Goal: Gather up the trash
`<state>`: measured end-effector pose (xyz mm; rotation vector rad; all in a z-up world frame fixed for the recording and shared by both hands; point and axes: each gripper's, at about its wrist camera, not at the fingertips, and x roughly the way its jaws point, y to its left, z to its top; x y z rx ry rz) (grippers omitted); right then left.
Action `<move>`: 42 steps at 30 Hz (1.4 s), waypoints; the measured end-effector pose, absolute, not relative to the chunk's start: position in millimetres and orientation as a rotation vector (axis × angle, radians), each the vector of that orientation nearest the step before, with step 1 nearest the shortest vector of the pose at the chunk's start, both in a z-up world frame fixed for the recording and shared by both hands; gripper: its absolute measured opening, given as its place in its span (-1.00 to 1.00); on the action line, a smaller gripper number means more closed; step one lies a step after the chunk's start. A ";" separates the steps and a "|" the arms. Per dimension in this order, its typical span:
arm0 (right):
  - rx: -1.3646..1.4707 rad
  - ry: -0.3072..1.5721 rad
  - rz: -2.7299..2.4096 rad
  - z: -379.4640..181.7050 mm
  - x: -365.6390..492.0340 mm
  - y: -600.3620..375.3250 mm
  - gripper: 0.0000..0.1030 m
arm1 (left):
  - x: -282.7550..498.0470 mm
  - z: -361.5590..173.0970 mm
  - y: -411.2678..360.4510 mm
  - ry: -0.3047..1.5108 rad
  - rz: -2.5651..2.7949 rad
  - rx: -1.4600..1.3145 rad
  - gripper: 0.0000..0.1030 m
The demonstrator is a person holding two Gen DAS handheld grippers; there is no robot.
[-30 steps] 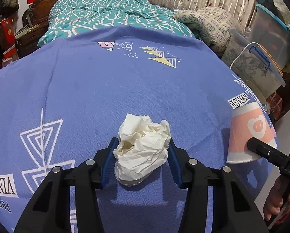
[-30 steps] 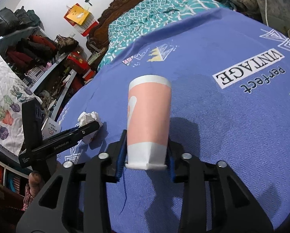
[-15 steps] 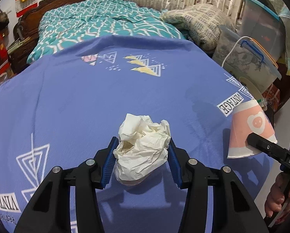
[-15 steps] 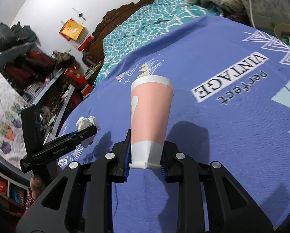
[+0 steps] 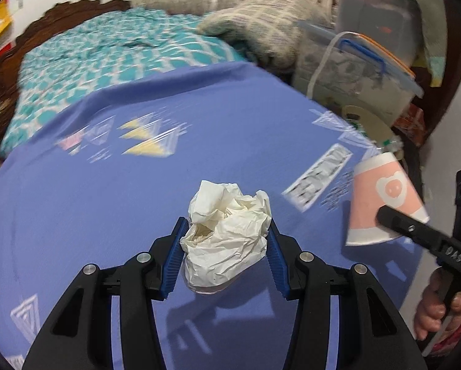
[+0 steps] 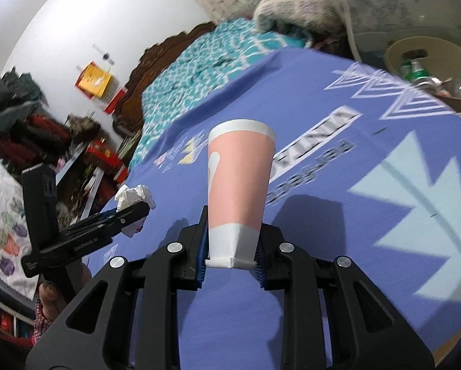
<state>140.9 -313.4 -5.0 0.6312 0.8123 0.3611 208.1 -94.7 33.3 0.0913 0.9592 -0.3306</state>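
Both claws are busy. Left gripper (image 5: 226, 246), in the lower middle of its own view, is clenched on a crumpled paper ball (image 5: 227, 237), its blue pads pressing the two sides. Right gripper (image 6: 232, 248), low in the centre of its view, grasps a pink paper cup (image 6: 239, 182) by its squeezed white base, rim pointing away from the camera. Under both lies a big purple sheet (image 5: 107, 203) with white patterns, filling the middle of each frame. Behind it, at the upper left, is a teal blanket (image 5: 113, 46). A tan bin (image 6: 428, 71) with bottles inside shows at the upper right of the right view. A hand (image 5: 437, 305) grips the handle at the lower right edge of the left view.
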 end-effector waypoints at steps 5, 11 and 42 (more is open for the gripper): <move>0.670 0.743 0.229 -2.6 146.3 -384.1 -0.48 | 245.6 45.1 -170.6 0.971 -0.518 0.095 -0.10; 0.671 0.678 0.050 3.6 168.9 -481.8 -0.49 | 300.0 53.6 -302.3 1.003 -0.757 0.110 -0.10; 0.633 0.552 -0.204 19.8 107.9 -437.7 0.46 | 269.5 33.4 -308.0 0.866 -0.558 0.259 0.61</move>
